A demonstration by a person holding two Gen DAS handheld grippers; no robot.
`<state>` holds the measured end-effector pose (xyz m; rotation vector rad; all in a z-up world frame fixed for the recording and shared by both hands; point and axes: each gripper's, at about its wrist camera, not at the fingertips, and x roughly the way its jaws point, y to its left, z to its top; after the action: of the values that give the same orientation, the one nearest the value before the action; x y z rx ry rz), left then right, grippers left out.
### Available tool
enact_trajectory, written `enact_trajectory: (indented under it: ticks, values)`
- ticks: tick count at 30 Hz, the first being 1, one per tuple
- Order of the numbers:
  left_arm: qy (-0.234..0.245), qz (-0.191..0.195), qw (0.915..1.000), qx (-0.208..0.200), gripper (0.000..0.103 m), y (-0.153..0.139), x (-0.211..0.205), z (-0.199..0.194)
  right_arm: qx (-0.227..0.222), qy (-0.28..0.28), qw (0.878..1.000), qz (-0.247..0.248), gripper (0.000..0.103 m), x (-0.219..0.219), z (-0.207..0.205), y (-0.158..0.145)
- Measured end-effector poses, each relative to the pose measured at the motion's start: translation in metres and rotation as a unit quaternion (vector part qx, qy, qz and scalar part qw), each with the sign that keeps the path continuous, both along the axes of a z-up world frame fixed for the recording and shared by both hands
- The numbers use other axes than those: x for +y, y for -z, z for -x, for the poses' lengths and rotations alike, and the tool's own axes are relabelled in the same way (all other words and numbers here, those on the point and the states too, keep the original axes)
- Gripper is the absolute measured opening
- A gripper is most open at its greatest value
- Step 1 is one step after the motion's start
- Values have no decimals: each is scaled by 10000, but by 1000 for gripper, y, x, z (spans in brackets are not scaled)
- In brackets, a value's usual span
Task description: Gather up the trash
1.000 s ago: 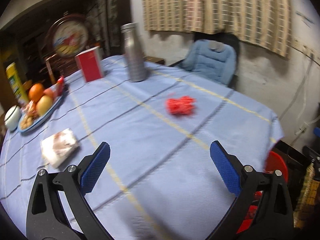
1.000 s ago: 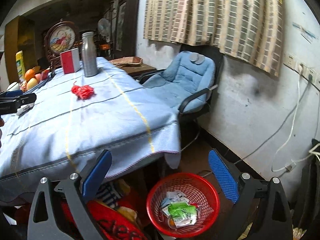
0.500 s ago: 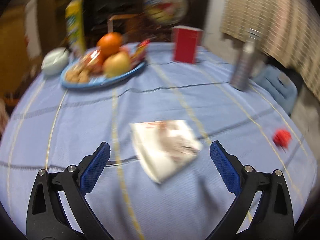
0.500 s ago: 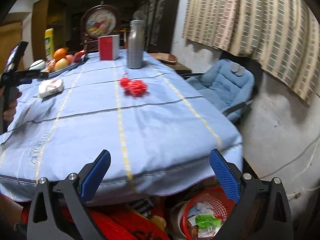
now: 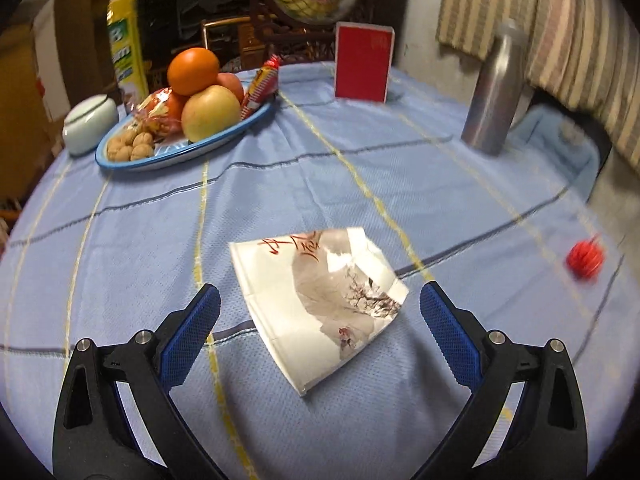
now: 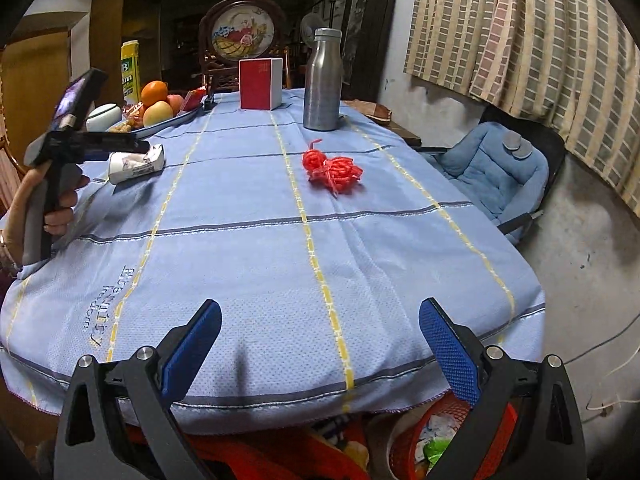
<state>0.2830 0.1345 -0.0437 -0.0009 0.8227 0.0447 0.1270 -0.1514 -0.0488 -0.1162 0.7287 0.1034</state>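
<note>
Left hand-held gripper (image 5: 316,312) released, jaws straddling flattened paper cup (image 5: 320,304) on worktop (image 5: 400,184), cup's long axis diagonal. Right hand-held gripper (image 6: 320,340) released, far from cup; red net wad (image 6: 334,168) ahead.

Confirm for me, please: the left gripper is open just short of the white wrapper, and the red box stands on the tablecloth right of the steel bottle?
Not quite. In the right wrist view the red box stands left of the steel bottle, not right. The rest holds: the left gripper is open just short of the white wrapper on the tablecloth.
</note>
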Motion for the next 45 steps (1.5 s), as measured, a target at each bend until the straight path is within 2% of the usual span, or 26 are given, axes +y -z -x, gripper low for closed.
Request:
enact_trajectory:
  ticks: [6, 13, 17, 25, 31, 35, 38, 41, 45]
  values:
    - [-102, -853, 9952, 476, 97, 25, -9, -13, 57, -24, 10000, -62, 97, 1, -1, 3]
    - [-588, -456, 9957, 556, 97, 22, 24, -12, 91, -122, 9997, -186, 97, 2, -7, -1]
    - [-865, 56, 9933, 766, 98, 29, 46, -15, 132, -278, 9985, -454, 97, 4, -30, -11]
    - [-950, -17, 9929, 721, 98, 31, 43, -14, 101, 65, 9977, -662, 97, 6, -126, -20]
    - [-970, -17, 9927, 712, 98, 31, 43, -14, 482, 398, 9924, -1060, 97, 2, -190, -4]
    - [-973, -18, 9927, 713, 98, 31, 44, -15, 663, 521, 9906, -1075, 97, 3, -206, 7]
    - [-971, -17, 9927, 714, 98, 31, 44, -16, 515, 600, 9918, -1001, 97, 3, -209, 5]
    - [-968, -15, 9927, 715, 98, 31, 44, -16, 636, 639, 9911, -983, 97, 4, -218, 9]
    - [-969, -16, 9927, 716, 98, 31, 44, -16, 758, 840, 9871, -1133, 89, -5, -222, 13]
